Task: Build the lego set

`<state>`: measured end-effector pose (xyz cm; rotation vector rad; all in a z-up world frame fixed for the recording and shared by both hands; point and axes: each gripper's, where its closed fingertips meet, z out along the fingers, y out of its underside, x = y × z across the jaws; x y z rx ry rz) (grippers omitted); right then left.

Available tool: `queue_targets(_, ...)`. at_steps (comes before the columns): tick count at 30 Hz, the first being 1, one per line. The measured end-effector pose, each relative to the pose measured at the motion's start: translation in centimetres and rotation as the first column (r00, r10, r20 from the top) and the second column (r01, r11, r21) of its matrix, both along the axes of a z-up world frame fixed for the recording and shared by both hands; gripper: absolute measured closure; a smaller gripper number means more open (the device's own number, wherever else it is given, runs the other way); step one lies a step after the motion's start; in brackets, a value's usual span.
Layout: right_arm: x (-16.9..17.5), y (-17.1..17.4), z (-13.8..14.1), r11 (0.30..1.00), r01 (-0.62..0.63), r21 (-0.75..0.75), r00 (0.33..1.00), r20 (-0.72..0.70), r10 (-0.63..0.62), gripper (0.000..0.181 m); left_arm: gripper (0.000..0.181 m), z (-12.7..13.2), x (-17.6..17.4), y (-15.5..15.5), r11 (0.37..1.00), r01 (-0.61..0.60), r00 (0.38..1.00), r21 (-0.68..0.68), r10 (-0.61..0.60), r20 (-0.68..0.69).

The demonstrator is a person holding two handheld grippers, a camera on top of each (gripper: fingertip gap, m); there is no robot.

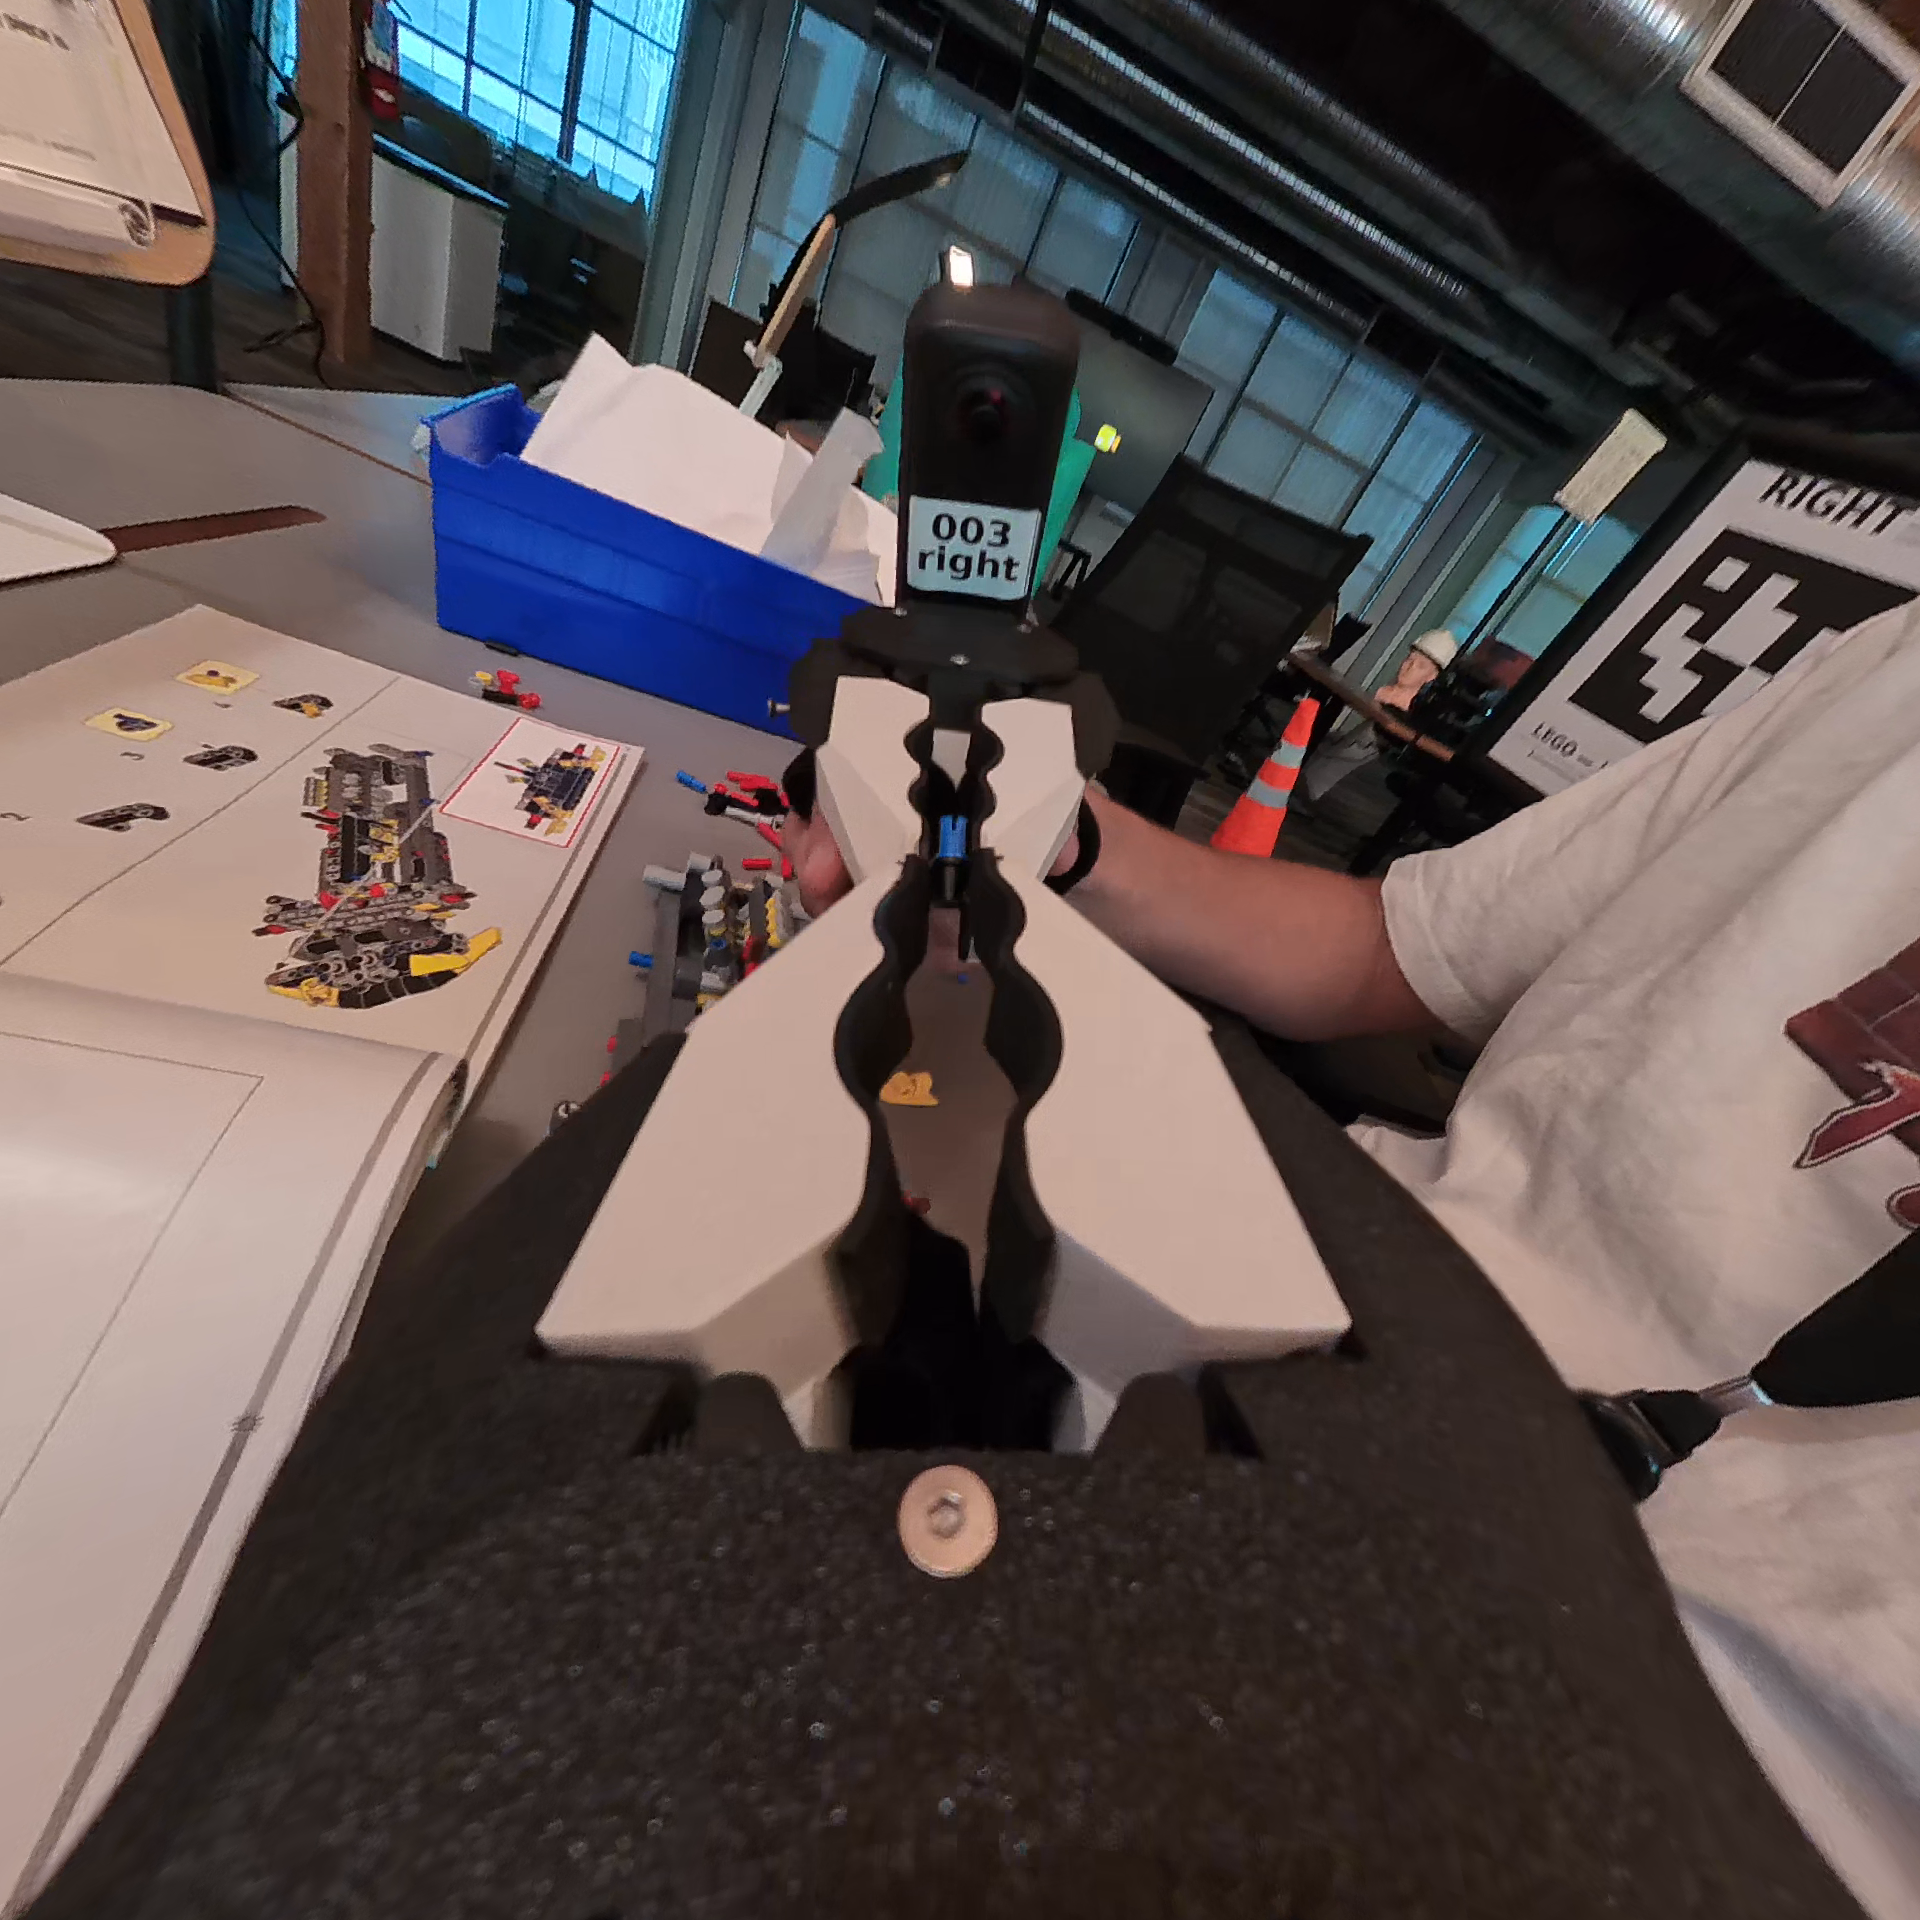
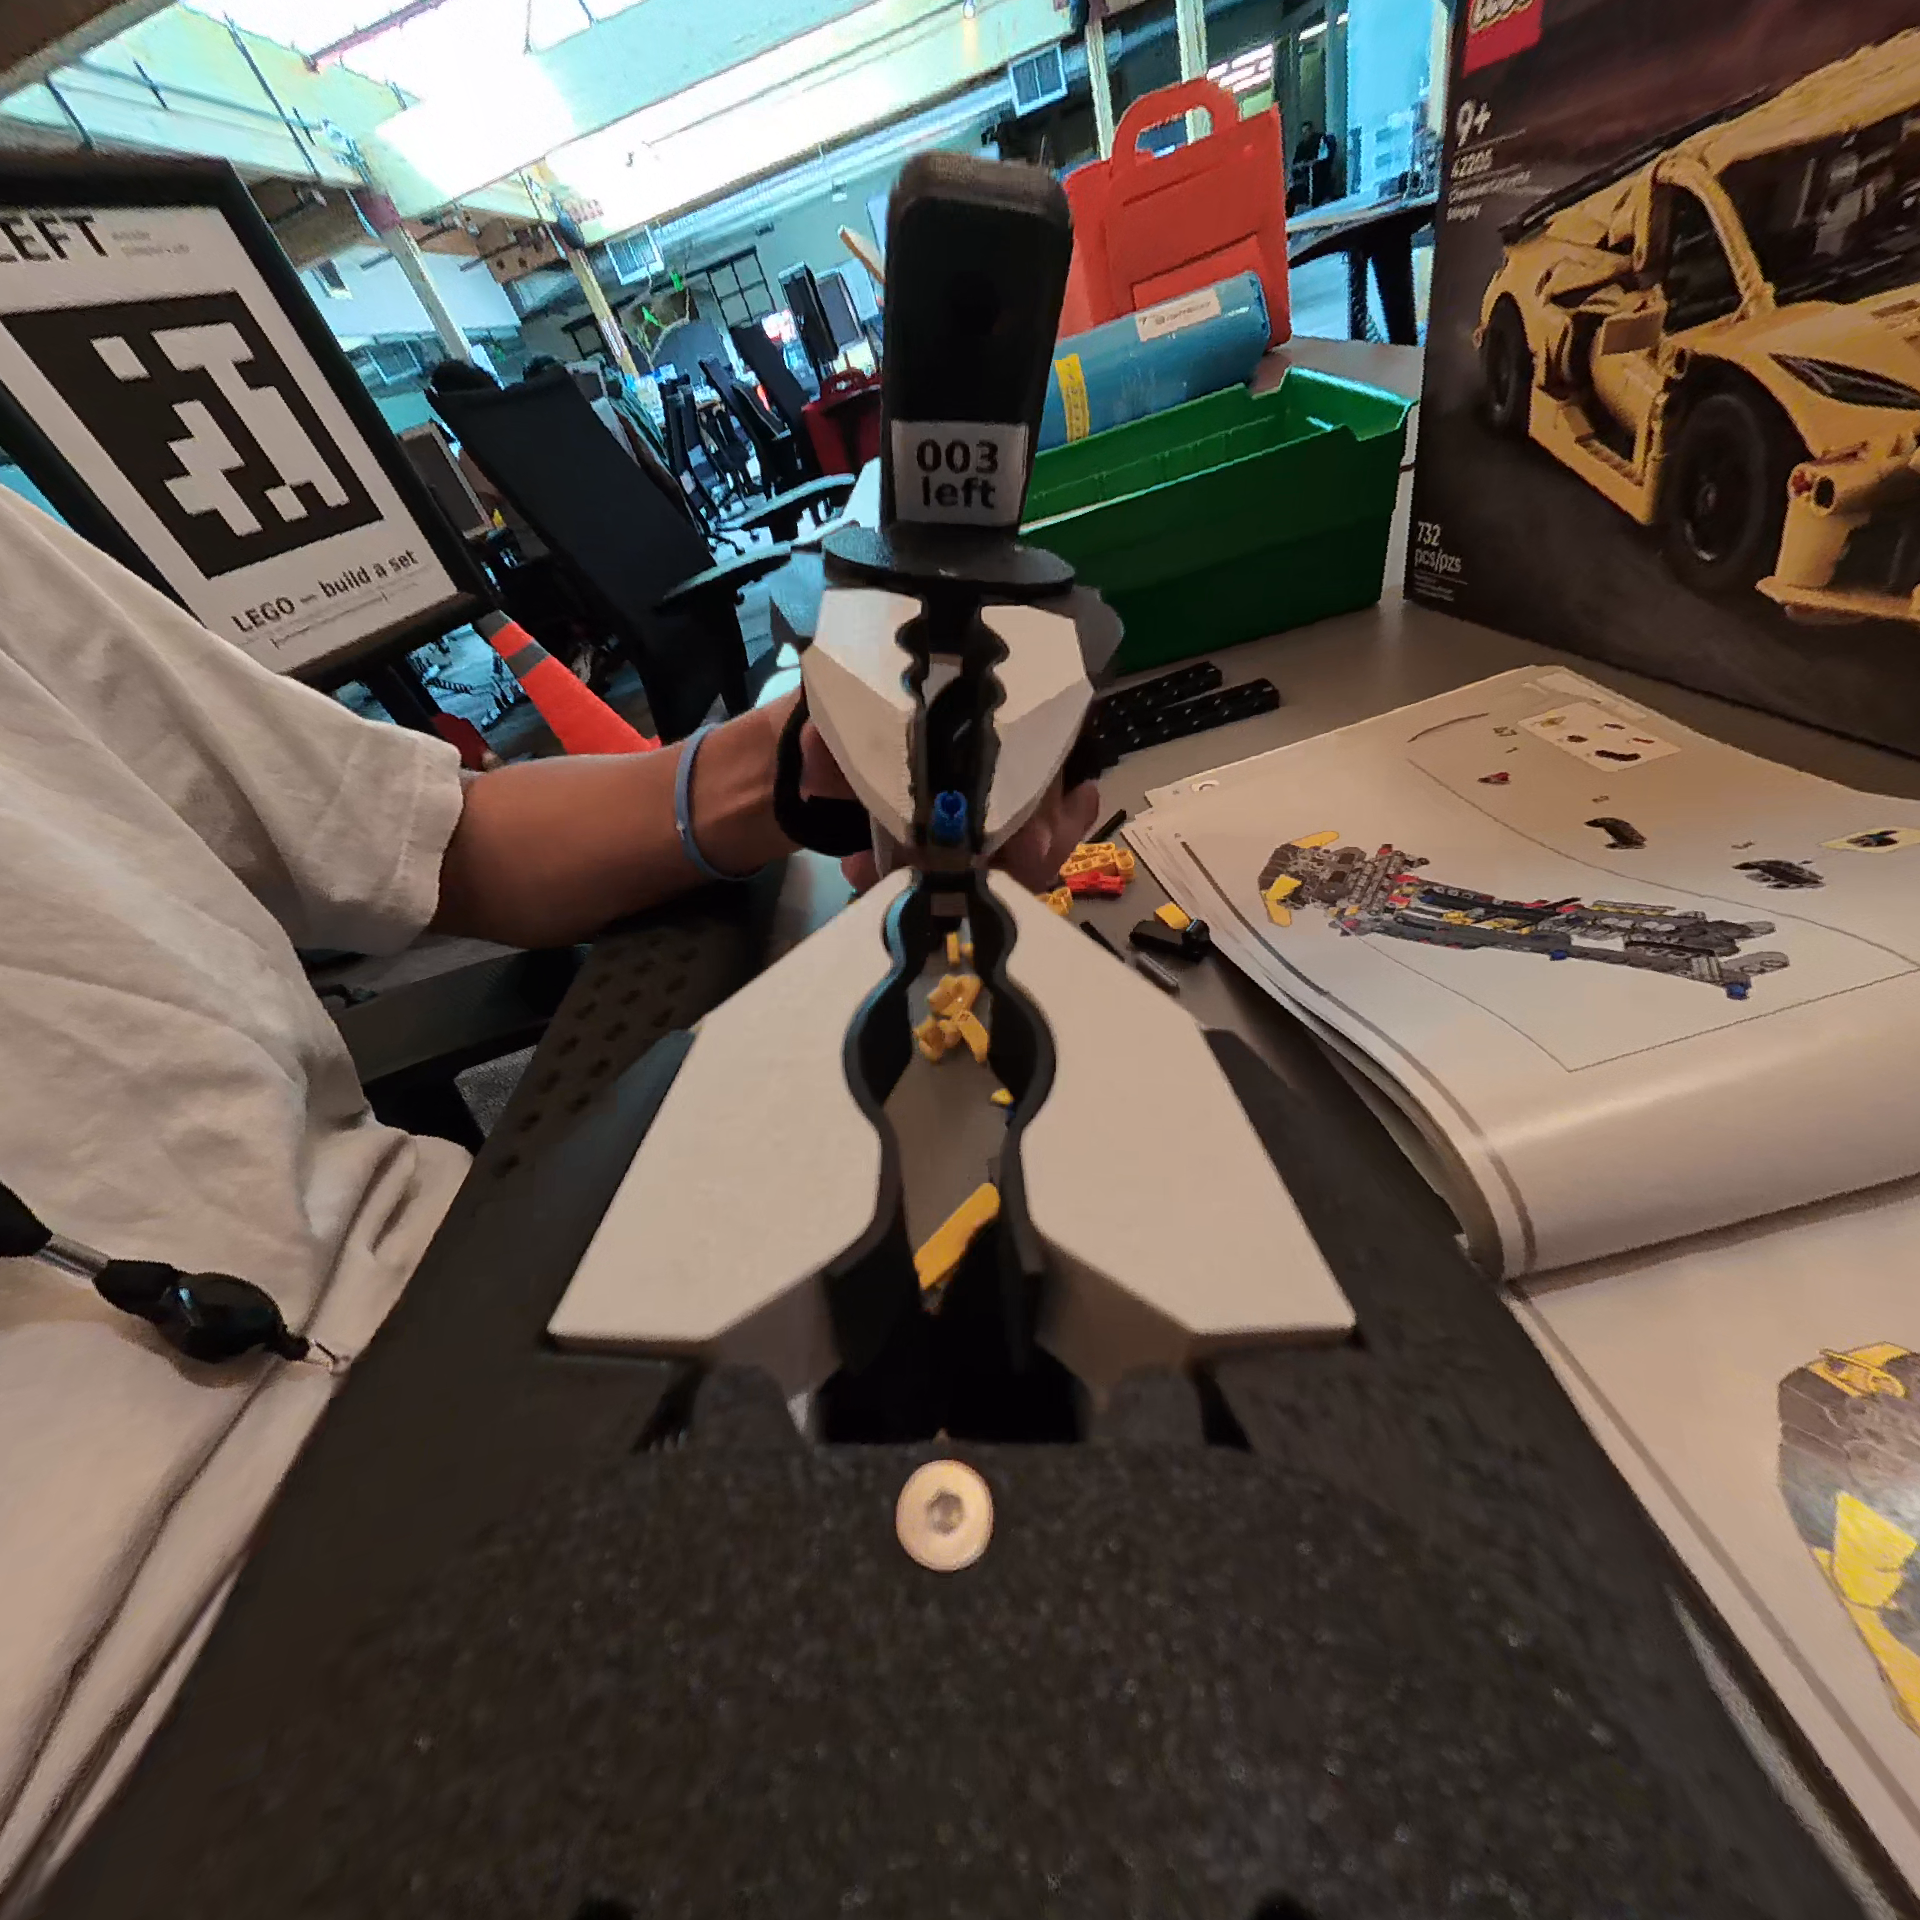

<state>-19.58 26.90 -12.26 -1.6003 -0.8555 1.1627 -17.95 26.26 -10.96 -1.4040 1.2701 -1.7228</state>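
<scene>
Blue pin sits up in the air between both tool tips, above the counter. Right tool looks clenched on the blue pin; left tool is pinched on a small dark piece right at the pin, hard to tell exactly what. Step in hand, likely: pressing pin into that piece. Next move needs straight alignment and a firm push. Instruction booklet and loose yellow parts lie below.

Blue bin, orange traffic cone
</scene>
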Motion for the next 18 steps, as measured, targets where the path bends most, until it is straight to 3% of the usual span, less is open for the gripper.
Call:
queue_targets(3, 0.2, 0.3, 0.7, 1.0, 0.013, -0.012, 0.999, -0.05, -0.013, 0.175, 0.172, 0.3, -0.1, 0.1, 1.0, -0.002, 1.0, -0.015, 0.002, 0.015)
queue_targets(9, 0.2, 0.1, 0.5, 1.0, 0.01, -0.002, 1.0, -0.022, -0.01, 0.175, 0.175, 0.1, 0.1, 0.1, 1.0, -0.013, 1.0, 0.018, 0.013, 0.008)
queue_targets(18, 1.1, -0.1, 1.6, 1.0, -0.009, -0.006, 0.997, -0.082, 0.008, 0.166, 0.175, -0.8, 0.0, -0.4, 0.989, -0.013, 0.998, 0.144, 0.021, -0.057)
